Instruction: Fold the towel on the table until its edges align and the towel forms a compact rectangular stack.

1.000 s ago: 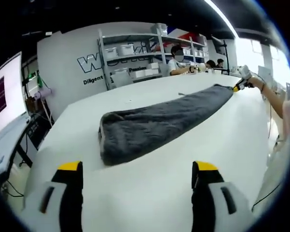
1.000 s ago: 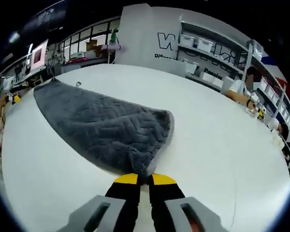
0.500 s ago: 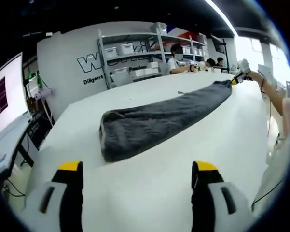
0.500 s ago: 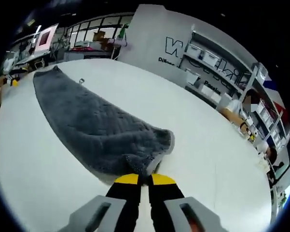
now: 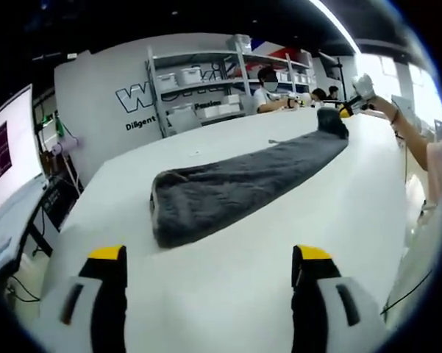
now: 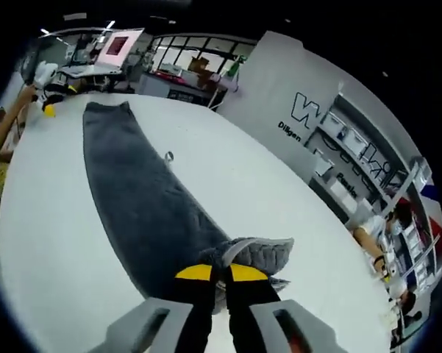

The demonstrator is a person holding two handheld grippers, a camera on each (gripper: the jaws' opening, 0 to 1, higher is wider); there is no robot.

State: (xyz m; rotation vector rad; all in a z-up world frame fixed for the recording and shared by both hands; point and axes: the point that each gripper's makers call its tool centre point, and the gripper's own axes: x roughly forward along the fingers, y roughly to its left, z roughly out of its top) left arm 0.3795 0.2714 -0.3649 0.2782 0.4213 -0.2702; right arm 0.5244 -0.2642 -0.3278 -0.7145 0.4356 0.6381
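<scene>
A long dark grey towel (image 5: 235,184) lies folded lengthwise across the white table (image 5: 228,294). My left gripper (image 5: 209,254) hovers open over bare table, short of the towel's near end. At the far end my right gripper (image 5: 343,112) is shut on the towel's corner, which is raised off the table. In the right gripper view, my right gripper (image 6: 221,273) pinches that lifted end, and the towel (image 6: 140,198) runs away over the table (image 6: 51,243) toward the left gripper (image 6: 50,110), held by a person's hand.
A small object (image 5: 276,142) lies on the table beside the towel (image 6: 168,156). Shelves with white bins (image 5: 198,81) stand behind the table, where people sit (image 5: 268,92). A monitor (image 5: 7,147) is off the table's left side.
My right gripper has lifted the towel's far end off the table and swung up with it. The left gripper has stayed open in place.
</scene>
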